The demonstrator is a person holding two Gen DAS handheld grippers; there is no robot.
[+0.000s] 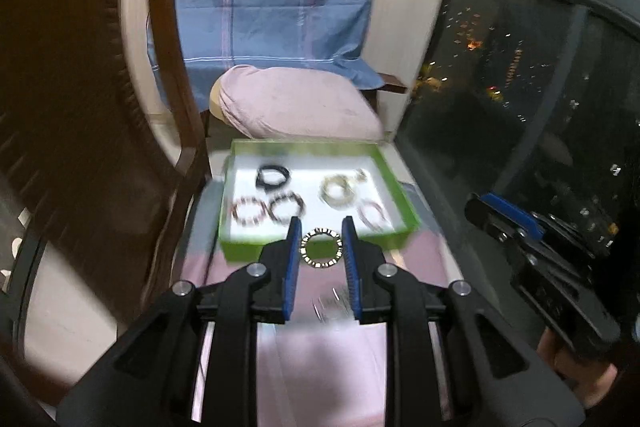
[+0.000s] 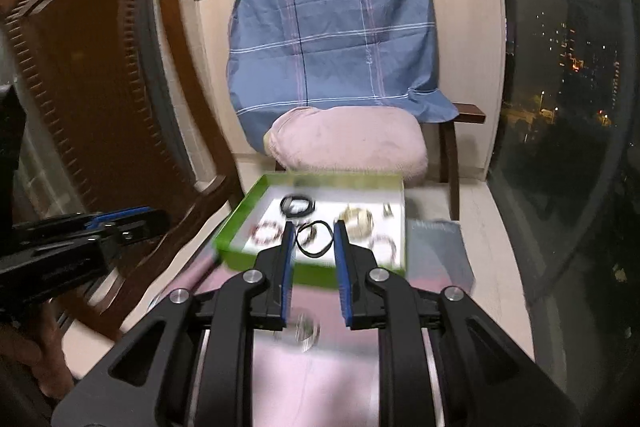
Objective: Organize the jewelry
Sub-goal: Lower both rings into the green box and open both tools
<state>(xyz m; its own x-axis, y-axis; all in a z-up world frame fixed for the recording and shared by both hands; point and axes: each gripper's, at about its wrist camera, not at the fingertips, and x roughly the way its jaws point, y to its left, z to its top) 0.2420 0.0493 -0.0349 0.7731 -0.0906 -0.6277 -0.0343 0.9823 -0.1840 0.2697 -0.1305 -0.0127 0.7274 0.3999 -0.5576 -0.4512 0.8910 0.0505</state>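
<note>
Left gripper clamps a beaded bracelet, right gripper a black band; next I release both inside the green tray.

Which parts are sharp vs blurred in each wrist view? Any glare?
Left wrist: left gripper and its beaded bracelet sharp; green tray motion-smeared. Right wrist: right gripper and black band sharp, tray blurred; ceiling glare top centre. Both: strong fisheye bending.

Glossy green tray, carved dark wood chair, soft pink cloth cushion.
</note>
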